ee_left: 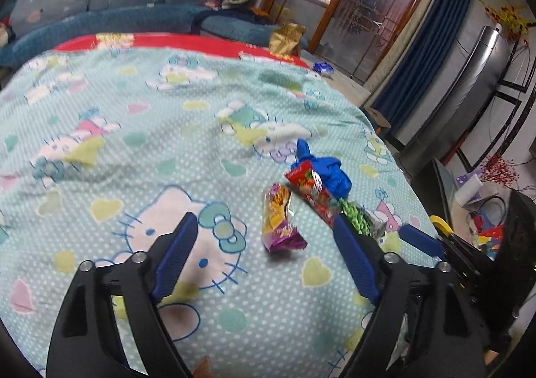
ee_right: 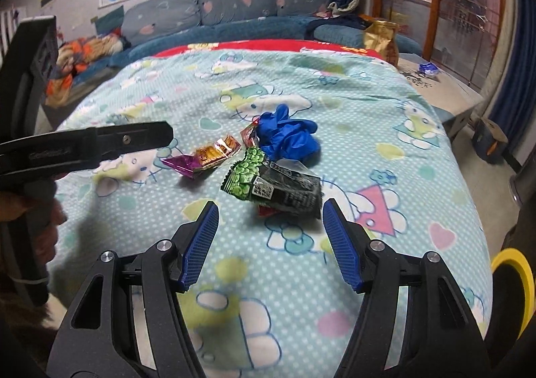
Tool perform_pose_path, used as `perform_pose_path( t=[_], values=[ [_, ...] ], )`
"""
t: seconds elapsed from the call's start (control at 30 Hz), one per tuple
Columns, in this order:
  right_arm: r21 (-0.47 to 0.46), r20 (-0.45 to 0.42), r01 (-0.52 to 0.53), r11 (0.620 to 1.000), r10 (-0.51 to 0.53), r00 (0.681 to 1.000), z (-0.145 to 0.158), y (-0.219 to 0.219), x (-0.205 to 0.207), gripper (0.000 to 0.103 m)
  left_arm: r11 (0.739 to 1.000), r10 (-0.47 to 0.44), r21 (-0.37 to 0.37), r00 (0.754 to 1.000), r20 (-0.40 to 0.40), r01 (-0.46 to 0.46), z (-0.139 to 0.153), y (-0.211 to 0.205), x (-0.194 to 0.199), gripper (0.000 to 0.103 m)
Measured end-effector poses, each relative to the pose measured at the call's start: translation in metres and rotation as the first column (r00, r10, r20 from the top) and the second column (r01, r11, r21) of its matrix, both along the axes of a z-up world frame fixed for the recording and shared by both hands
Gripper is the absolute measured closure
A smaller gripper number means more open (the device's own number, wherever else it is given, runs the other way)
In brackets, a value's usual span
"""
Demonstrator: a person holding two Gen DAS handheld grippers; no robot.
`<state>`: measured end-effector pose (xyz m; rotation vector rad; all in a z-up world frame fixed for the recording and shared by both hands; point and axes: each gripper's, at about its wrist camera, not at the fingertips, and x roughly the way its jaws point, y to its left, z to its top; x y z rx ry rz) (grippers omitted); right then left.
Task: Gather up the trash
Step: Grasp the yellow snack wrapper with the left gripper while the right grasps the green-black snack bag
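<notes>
Trash lies together on the Hello Kitty blanket (ee_left: 134, 130): a purple-and-orange snack wrapper (ee_left: 279, 220) (ee_right: 204, 157), a red wrapper (ee_left: 313, 192) (ee_right: 248, 135), a green-and-black pea packet (ee_left: 360, 220) (ee_right: 274, 187) and a crumpled blue glove (ee_left: 326, 170) (ee_right: 288, 138). My left gripper (ee_left: 264, 222) is open and empty, its fingers either side of the purple wrapper, a little short of it. My right gripper (ee_right: 268, 210) is open and empty just in front of the pea packet. The left gripper's body (ee_right: 87, 143) shows at the left in the right wrist view.
A blue sofa (ee_right: 234, 6) runs behind the blanket-covered table. A gold bag (ee_right: 380, 38) stands at the far right corner, with a small blue wrapper (ee_right: 427, 69) on a low table beyond. A yellow ring (ee_right: 512, 284) sits at the right edge. Cluttered shelves (ee_left: 479, 210) stand to the right.
</notes>
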<state>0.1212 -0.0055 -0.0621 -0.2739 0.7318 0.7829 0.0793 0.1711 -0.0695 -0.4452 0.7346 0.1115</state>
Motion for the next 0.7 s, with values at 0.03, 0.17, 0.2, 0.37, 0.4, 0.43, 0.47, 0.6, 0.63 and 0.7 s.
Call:
perform_pose_path(
  t=[0.03,0.17,0.2,0.37,0.4,0.43,0.47,0.6,0.63,0.7],
  values=[
    [-0.012,0.004,-0.005,1.000,0.005,1.000,-0.002,0.005,0.002,0.046,1.000,-0.007,-0.010,1.000,-0.009,0.006,-0.003,0.000,0.001,0.031],
    [-0.048,0.020,-0.015,0.999,0.016,1.000,-0.007,0.017,0.009,0.046,0.998,-0.033,-0.051,0.999,-0.041,0.031,-0.016,0.001,0.007,0.038],
    [-0.058,0.025,-0.015,0.998,0.016,1.000,-0.008,0.019,0.010,0.046,0.998,-0.036,-0.060,0.998,-0.046,0.033,-0.019,0.001,0.008,0.042],
    [-0.058,0.033,-0.012,0.998,0.014,0.999,-0.010,0.025,0.017,0.054,0.995,-0.052,-0.084,0.997,-0.059,0.047,-0.026,0.001,0.015,0.052],
    [-0.056,0.028,-0.010,0.998,0.012,1.000,-0.011,0.025,0.019,0.057,0.995,-0.051,-0.088,0.997,-0.058,0.045,-0.027,0.002,0.017,0.054],
    [-0.049,0.017,-0.008,0.999,0.009,1.000,-0.011,0.025,0.021,0.064,0.995,-0.049,-0.089,0.997,-0.057,0.044,-0.027,0.002,0.018,0.057],
    [-0.043,0.009,-0.005,0.999,0.005,1.000,-0.012,0.025,0.023,0.072,0.995,-0.048,-0.088,0.997,-0.056,0.043,-0.027,0.002,0.020,0.059],
    [0.007,-0.032,0.000,1.000,0.000,0.999,-0.010,0.018,0.029,0.092,0.994,-0.057,-0.097,0.997,-0.045,0.053,-0.027,0.003,0.023,0.076],
    [0.019,-0.036,0.002,1.000,-0.001,0.999,-0.009,0.016,0.029,0.095,0.994,-0.059,-0.095,0.997,-0.044,0.055,-0.026,0.002,0.023,0.076],
    [0.039,-0.038,-0.003,0.999,0.005,0.999,-0.005,0.011,0.029,0.099,0.994,-0.067,-0.093,0.997,-0.035,0.064,-0.025,0.000,0.023,0.078]
  ],
)
